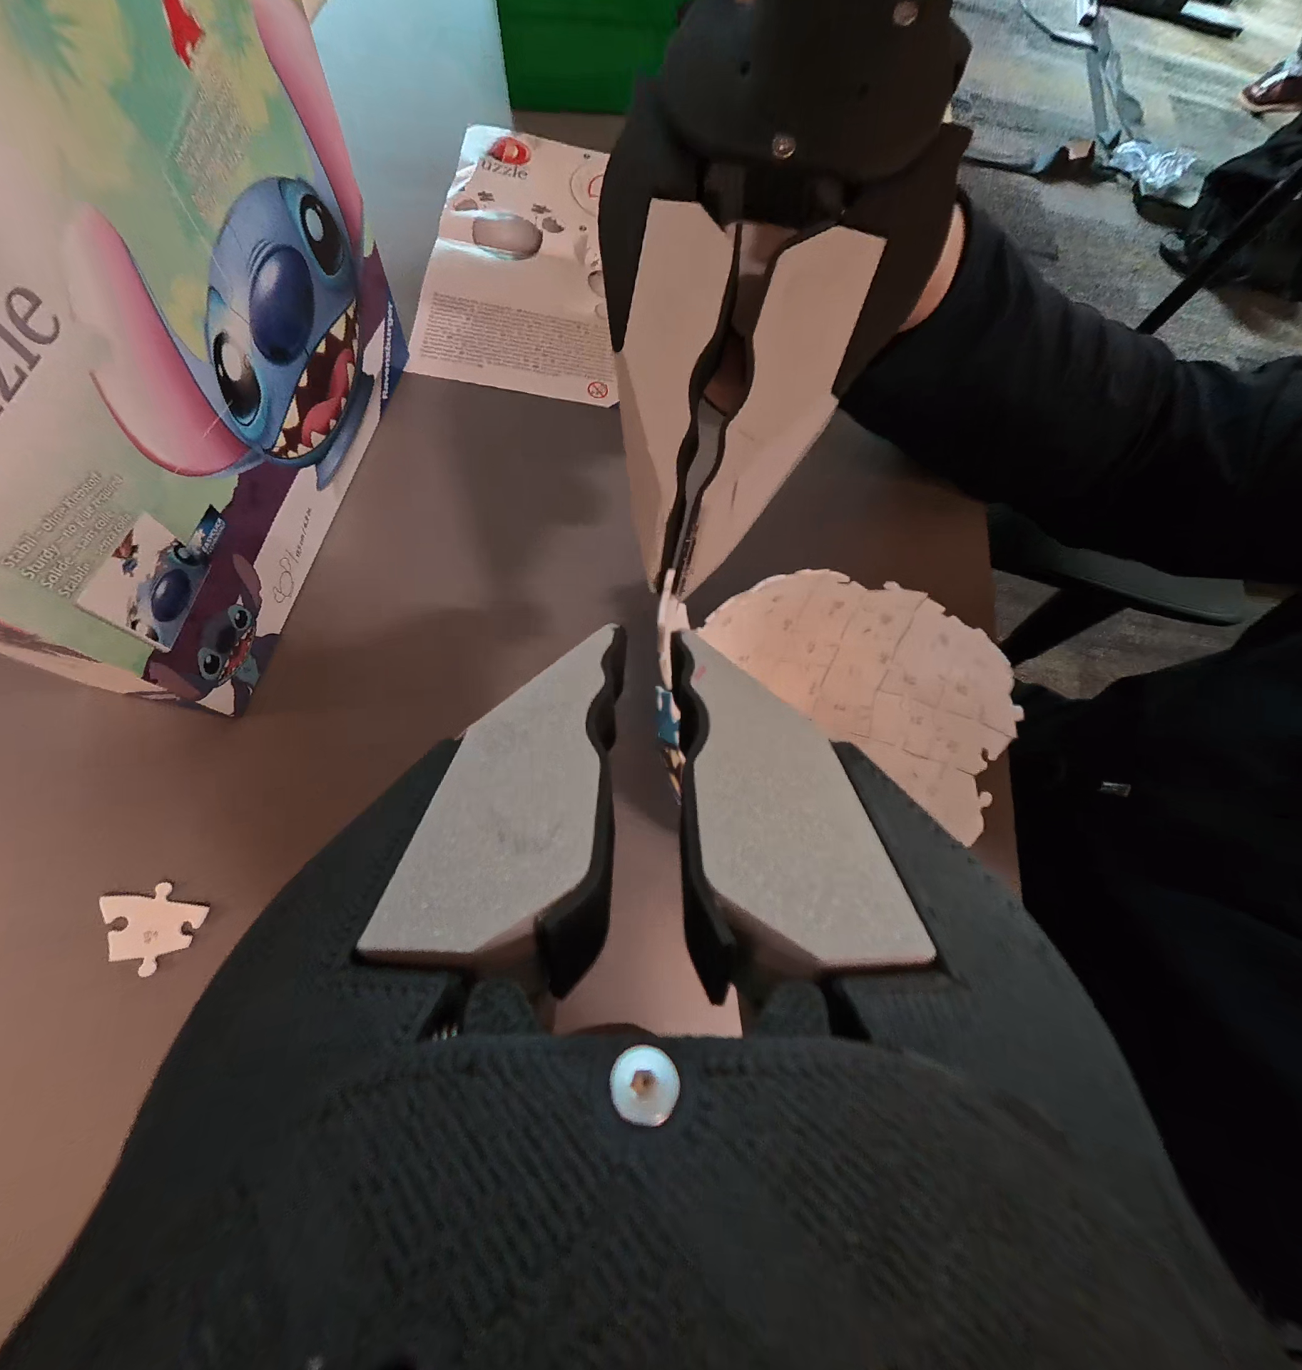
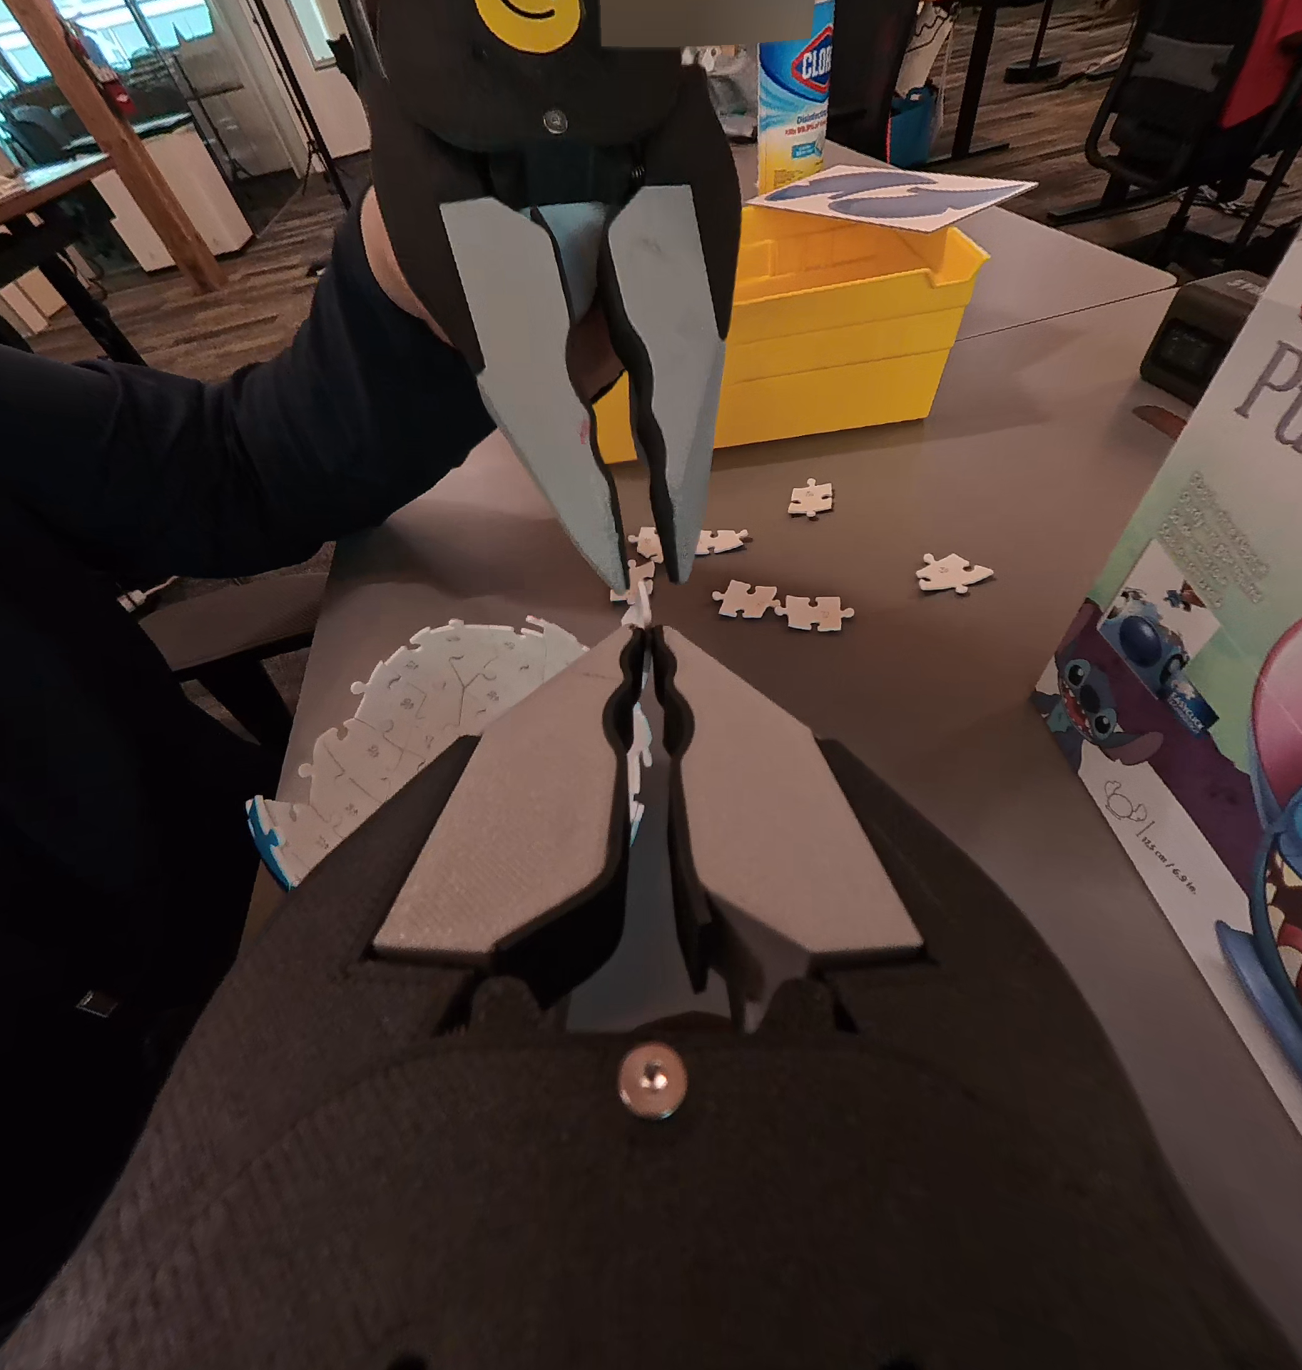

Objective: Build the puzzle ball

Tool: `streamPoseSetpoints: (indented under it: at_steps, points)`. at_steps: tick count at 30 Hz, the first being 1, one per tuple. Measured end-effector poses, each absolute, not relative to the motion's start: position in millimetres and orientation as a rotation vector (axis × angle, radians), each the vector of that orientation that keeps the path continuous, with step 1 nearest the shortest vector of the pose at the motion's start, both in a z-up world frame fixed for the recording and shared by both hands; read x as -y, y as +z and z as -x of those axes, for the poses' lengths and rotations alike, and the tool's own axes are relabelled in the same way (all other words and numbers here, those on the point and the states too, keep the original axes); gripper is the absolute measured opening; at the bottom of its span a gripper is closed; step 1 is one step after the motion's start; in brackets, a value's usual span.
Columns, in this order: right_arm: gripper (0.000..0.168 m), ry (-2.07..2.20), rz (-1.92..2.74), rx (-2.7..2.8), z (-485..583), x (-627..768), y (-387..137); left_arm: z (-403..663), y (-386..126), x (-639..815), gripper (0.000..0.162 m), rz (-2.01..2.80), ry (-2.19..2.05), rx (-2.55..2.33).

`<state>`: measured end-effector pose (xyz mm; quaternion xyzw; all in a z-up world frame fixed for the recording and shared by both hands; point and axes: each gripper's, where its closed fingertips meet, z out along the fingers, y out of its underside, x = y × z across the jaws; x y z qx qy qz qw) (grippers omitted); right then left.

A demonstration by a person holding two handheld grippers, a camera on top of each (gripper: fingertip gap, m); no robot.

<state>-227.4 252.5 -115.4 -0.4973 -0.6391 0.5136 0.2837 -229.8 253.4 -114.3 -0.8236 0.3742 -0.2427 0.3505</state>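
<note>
Left wrist view: the left gripper (image 1: 646,637) is slightly parted, a small blue-and-white puzzle piece (image 1: 670,712) lying against its right finger; whether it is truly pinched cannot be told. The right gripper (image 1: 673,586) meets it tip to tip, clenched on a white piece. The white, curved, half-built puzzle ball shell (image 1: 870,682) lies on the brown table (image 1: 447,519) just right of these tips; the colourful cardboard puzzle box (image 1: 188,333) stands well left.

Right wrist view: the right gripper (image 2: 646,630) clamps a white edge-on piece (image 2: 642,715). The shell (image 2: 425,712) sits left of the tips, loose white pieces (image 2: 781,604) and a yellow plastic bin (image 2: 840,326) beyond.

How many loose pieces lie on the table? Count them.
6 pieces: one farthest, two flanking the left gripper, two side by side, one toward the box. More may hide behind grippers.
</note>
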Motion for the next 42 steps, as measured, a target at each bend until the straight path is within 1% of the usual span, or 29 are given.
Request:
streamPoseSetpoints:
  at_steps: [5, 8, 13, 16, 24, 25, 26, 27, 28, 42]
  points:
    - [0.0, 1.38, 1.333, 1.712, 227.7, -251.7, -115.8, 226.5, -118.1, -252.0, 0.01, 2.143, -0.654, -0.977]
    - [0.0, 1.394, 1.33, 1.703, 227.4, -251.8, -114.0, 225.6, -123.2, -250.2, 0.001, 2.155, -0.653, -1.003]
    - [0.0, 1.425, 1.331, 1.698, 226.8, -251.3, -113.2, 224.3, -124.2, -249.2, 0.0, 2.142, -0.641, -1.03]
    - [0.0, 1.49, 1.328, 1.646, 226.1, -253.9, -105.1, 224.0, -116.2, -252.2, 0.0, 2.108, -0.68, -0.994]
    - [0.014, 1.541, 1.326, 1.601, 226.3, -257.3, -99.9, 231.5, -78.8, -264.0, 0.0, 1.954, -0.792, -0.816]
    - [0.013, 1.545, 1.321, 1.596, 226.9, -256.7, -99.1, 230.6, -76.2, -264.3, 0.0, 1.941, -0.806, -0.806]
    - [0.009, 1.547, 1.311, 1.594, 227.2, -256.2, -98.2, 229.8, -74.9, -264.3, 0.0, 1.934, -0.813, -0.8]
    - [0.001, 1.55, 1.298, 1.595, 226.9, -254.8, -97.3, 228.9, -74.6, -264.4, 0.0, 1.931, -0.813, -0.798]
    - [0.0, 1.553, 1.29, 1.598, 226.5, -253.8, -96.6, 227.9, -74.9, -264.2, 0.0, 1.931, -0.811, -0.799]
    - [0.0, 1.6, 1.28, 1.543, 224.3, -259.3, -89.7, 230.9, -74.9, -268.3, 0.0, 1.925, -0.843, -0.755]
